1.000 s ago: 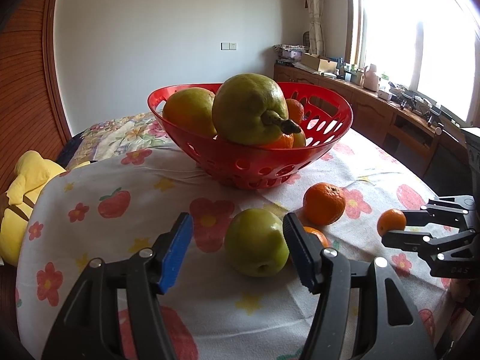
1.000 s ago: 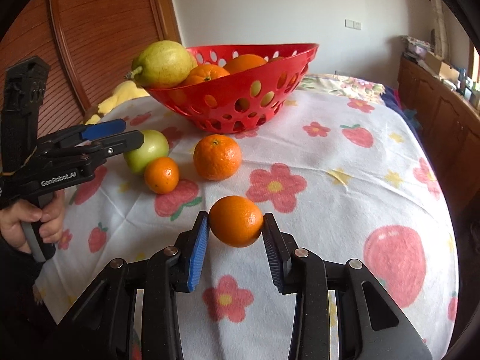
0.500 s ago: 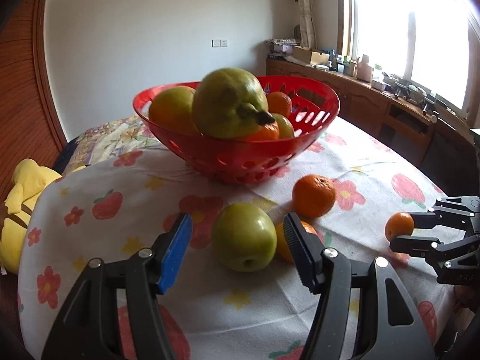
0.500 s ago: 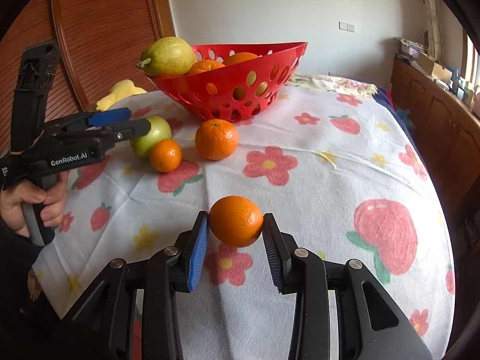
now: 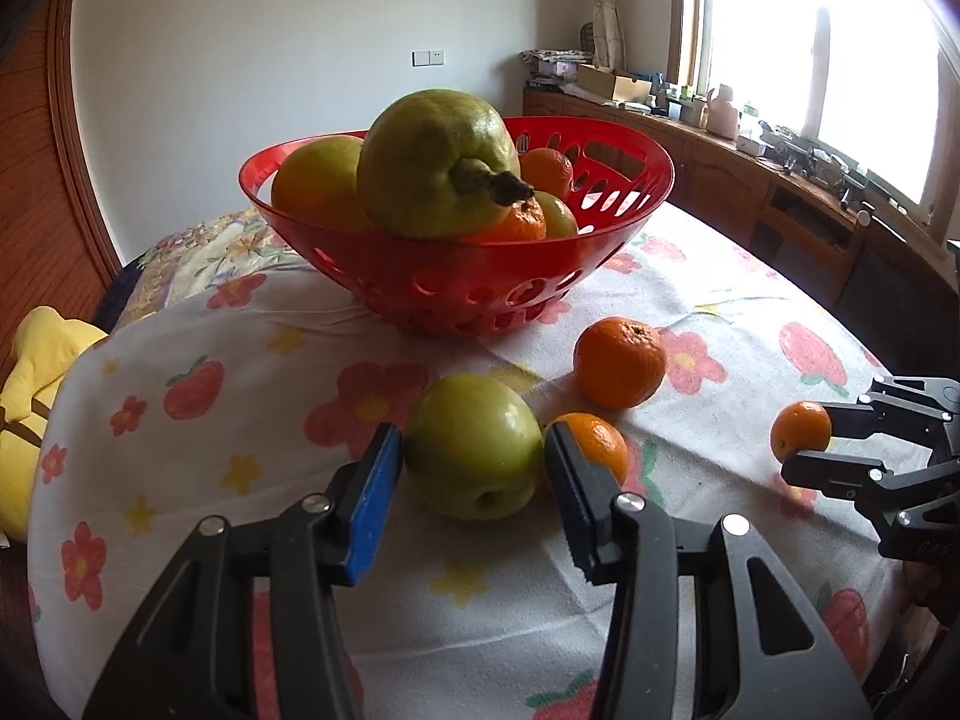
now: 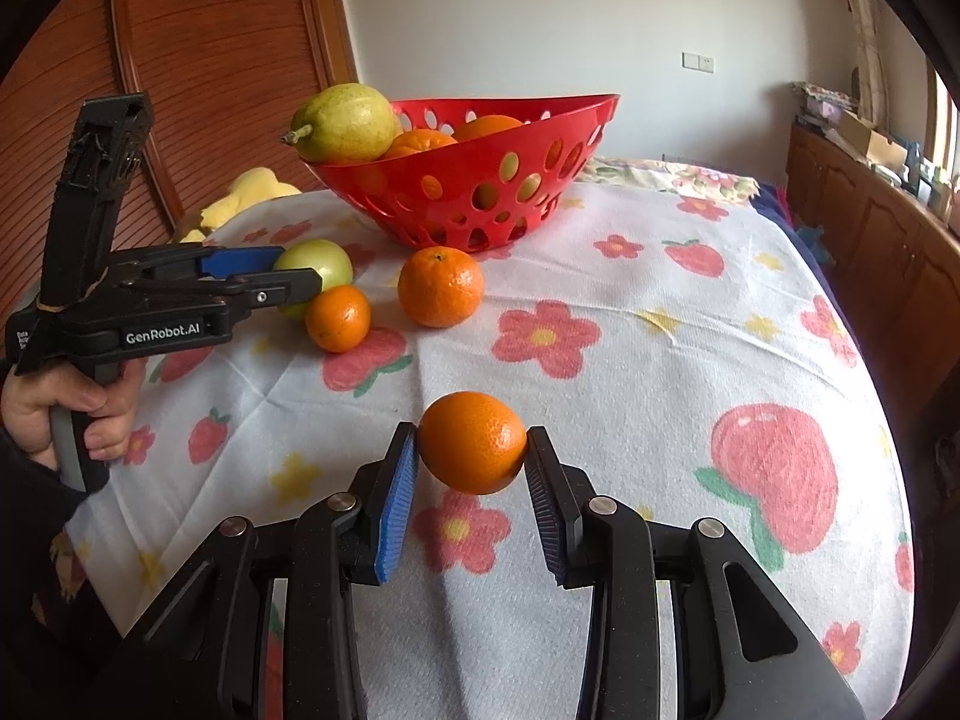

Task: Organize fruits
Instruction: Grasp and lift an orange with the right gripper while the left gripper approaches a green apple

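A red basket (image 5: 624, 222) (image 6: 540, 138) holds a large green pear (image 5: 438, 162), oranges and other fruit. A green apple (image 5: 474, 444) (image 6: 315, 261) lies on the flowered tablecloth between the open fingers of my left gripper (image 5: 474, 480) (image 6: 288, 270), which stand close on both sides. A small orange (image 5: 594, 444) (image 6: 338, 318) lies just right of it. A larger orange (image 5: 620, 362) (image 6: 441, 286) lies in front of the basket. My right gripper (image 6: 471, 474) (image 5: 810, 435) is shut on another orange (image 6: 472, 441) (image 5: 801, 429), held above the cloth.
The round table (image 6: 660, 330) is covered with a white cloth printed with flowers and strawberries. A yellow soft toy (image 5: 36, 372) sits off the table's left edge. A wooden sideboard (image 5: 780, 204) runs under the window. Wood panelling (image 6: 210, 60) stands behind.
My left gripper has moved closer to the green apple and its fingers now flank it. My right gripper has stayed shut on its orange, drawing back a little from the basket.
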Tool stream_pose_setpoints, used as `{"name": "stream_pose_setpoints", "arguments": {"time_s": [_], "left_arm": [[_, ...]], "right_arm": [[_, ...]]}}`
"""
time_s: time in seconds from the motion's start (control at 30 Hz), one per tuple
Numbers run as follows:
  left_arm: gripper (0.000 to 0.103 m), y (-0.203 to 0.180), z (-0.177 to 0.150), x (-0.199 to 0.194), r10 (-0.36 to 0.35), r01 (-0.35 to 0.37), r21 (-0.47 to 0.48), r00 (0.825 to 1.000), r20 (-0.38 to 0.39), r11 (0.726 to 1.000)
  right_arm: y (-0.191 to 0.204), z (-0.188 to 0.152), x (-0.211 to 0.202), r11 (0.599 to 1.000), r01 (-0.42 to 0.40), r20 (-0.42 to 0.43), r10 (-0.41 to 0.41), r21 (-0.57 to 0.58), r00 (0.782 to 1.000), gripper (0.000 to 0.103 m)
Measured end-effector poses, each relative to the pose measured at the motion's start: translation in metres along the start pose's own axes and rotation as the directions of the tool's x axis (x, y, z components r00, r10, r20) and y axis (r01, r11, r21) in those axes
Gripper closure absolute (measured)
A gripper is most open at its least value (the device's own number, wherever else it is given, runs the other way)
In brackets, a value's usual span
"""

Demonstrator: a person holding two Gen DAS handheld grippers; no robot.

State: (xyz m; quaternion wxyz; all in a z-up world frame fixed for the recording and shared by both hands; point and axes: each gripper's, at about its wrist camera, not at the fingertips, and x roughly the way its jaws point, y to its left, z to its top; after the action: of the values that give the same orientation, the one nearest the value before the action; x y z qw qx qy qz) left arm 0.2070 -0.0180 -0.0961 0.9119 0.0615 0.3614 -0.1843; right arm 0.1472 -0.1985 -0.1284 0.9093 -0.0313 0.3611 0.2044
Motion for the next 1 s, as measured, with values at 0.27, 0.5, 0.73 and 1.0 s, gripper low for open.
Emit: {"name": "stream_pose_setpoints", "arguments": {"time_s": [0.27,0.5,0.73,1.0], "left_arm": [[0.056,0.007,0.001,-0.002,0.008,-0.008,-0.012,1.0,-0.022,1.0],[0.051,0.005,0.0,0.005,0.014,-0.014,-0.002,0.999,-0.047,1.0],[0.052,0.008,-0.002,0.015,0.003,-0.003,-0.007,0.997,-0.071,1.0],[0.052,0.011,-0.002,0.009,0.006,-0.006,-0.009,0.999,-0.043,1.0]], "right_arm": [[0.0,0.0,-0.001,1.0,-0.002,0.006,0.002,-0.001,1.0,0.067],[0.001,0.0,-0.001,1.0,0.001,0.007,-0.001,-0.003,1.0,0.067],[0.002,0.001,-0.001,1.0,0.006,0.006,-0.006,-0.005,1.0,0.067],[0.002,0.0,-0.001,1.0,0.007,0.008,-0.007,-0.006,1.0,0.067]]}}
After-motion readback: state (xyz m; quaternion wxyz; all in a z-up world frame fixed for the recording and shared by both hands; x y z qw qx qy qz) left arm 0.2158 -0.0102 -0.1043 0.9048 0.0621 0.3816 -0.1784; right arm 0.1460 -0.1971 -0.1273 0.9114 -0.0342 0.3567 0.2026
